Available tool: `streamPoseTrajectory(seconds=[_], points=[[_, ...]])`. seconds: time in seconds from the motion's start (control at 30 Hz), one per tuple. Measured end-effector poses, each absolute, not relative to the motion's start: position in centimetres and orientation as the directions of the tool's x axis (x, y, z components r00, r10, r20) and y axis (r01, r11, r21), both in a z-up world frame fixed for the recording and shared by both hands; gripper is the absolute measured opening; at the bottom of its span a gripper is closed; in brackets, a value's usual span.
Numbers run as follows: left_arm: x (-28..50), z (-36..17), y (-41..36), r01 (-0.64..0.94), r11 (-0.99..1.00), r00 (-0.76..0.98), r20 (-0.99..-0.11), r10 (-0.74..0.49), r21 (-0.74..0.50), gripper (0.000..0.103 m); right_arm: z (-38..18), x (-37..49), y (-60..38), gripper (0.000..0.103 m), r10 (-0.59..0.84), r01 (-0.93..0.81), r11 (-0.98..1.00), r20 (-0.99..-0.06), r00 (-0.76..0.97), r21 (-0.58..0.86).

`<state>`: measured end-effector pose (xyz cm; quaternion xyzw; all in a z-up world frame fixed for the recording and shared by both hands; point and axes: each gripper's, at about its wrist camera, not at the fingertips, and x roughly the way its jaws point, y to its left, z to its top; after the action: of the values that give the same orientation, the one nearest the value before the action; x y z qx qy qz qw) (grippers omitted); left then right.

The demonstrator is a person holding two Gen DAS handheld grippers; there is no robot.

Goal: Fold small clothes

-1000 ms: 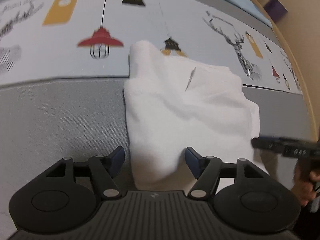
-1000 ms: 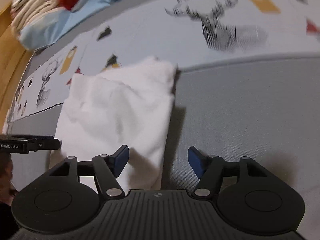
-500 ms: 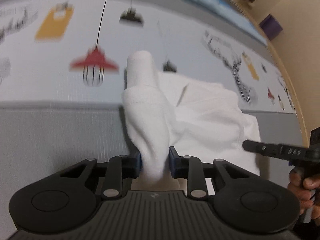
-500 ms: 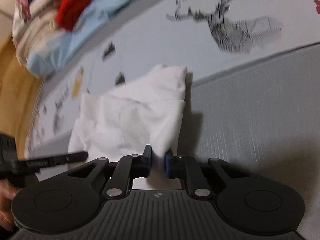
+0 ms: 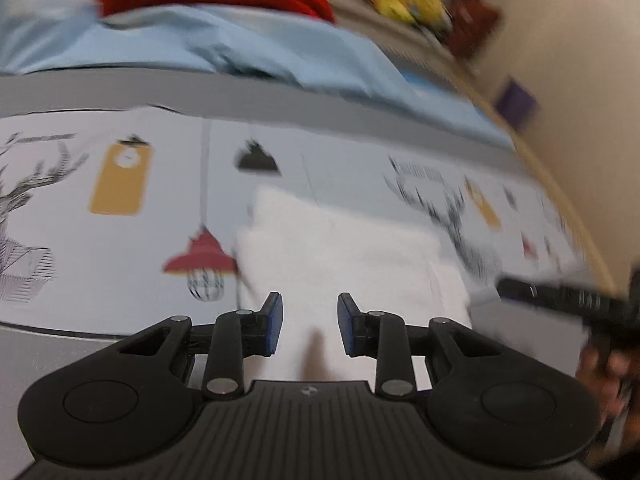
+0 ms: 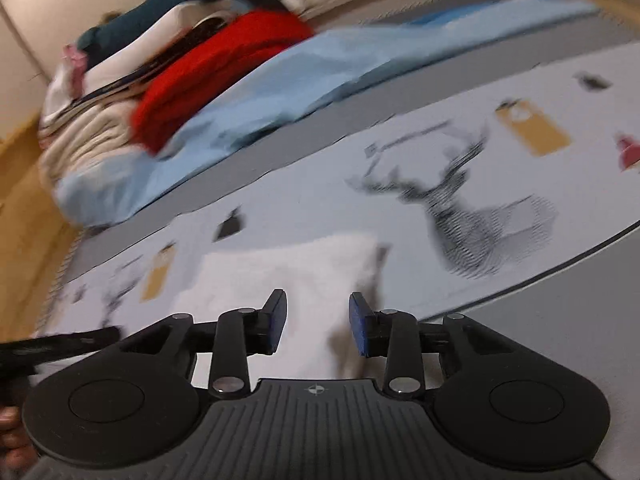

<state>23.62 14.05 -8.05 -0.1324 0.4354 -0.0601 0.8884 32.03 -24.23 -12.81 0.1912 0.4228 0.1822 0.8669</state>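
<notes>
A small white garment lies folded into a compact rectangle on the printed bedsheet. It also shows in the right wrist view. My left gripper is open and empty, just above the garment's near edge at its left part. My right gripper is open and empty, over the garment's near right corner. Each gripper's tip shows blurred at the side of the other's view. Both views are motion-blurred.
A pile of clothes lies at the far side of the bed: a light blue sheet, a red knit, cream and dark teal pieces. A wooden bed edge runs along the right. Grey sheet band lies near me.
Both grippers had shut on the garment's near edge and lifted it. They have carried it over, let go and opened; the garment now lies folded shorter, and both views have tilted up.
</notes>
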Motion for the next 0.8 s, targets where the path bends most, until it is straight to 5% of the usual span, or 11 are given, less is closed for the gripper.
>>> streamPoseTrajectory(seconds=[0.1,0.17,0.27,0.4,0.47,0.7,0.73,0.77,0.8], points=[[23.4,-11.8,13.2,0.017,0.967,0.416,-0.877,-0.239,-0.255,0.032,-15.3,32.1,-22.1,0.039,0.507,-0.218,0.862,-0.781,0.365,0.458],[23.1,-12.3,12.6,0.039,0.976,0.405,-0.889,-0.213,-0.216,0.033,-17.7,31.3,-21.1,0.057,0.418,-0.231,0.902,-0.873,0.252,0.365],[22.9,-11.6,13.0,-0.021,0.962,0.412,-0.879,-0.241,-0.274,0.044,-17.3,31.5,-22.3,0.056,0.443,-0.151,0.896,-0.858,0.259,0.417],[22.1,-11.2,14.1,-0.121,0.946,0.413,-0.882,-0.228,-0.301,0.045,-17.4,30.9,-23.8,0.056,0.461,-0.079,0.887,-0.855,0.236,0.456],[22.1,-11.2,14.7,-0.152,0.941,0.407,-0.886,-0.221,-0.304,0.056,-17.2,30.5,-24.0,0.056,0.472,-0.076,0.881,-0.851,0.232,0.468],[22.3,-12.9,14.6,-0.166,0.940,0.321,-0.918,-0.234,-0.298,0.051,-17.4,30.0,-23.1,0.056,0.492,-0.103,0.871,-0.854,0.171,0.481],[22.2,-12.8,14.3,-0.158,0.942,0.323,-0.917,-0.233,-0.295,0.046,-17.5,29.8,-22.9,0.048,0.483,-0.119,0.875,-0.861,0.158,0.469],[22.2,-12.7,14.2,-0.155,0.941,0.325,-0.915,-0.240,-0.302,0.043,-17.4,29.8,-22.7,0.025,0.477,-0.133,0.878,-0.864,0.161,0.460],[22.1,-12.6,14.0,-0.153,0.939,0.325,-0.913,-0.248,-0.309,0.043,-17.0,29.8,-22.7,0.022,0.486,-0.143,0.873,-0.857,0.172,0.466]])
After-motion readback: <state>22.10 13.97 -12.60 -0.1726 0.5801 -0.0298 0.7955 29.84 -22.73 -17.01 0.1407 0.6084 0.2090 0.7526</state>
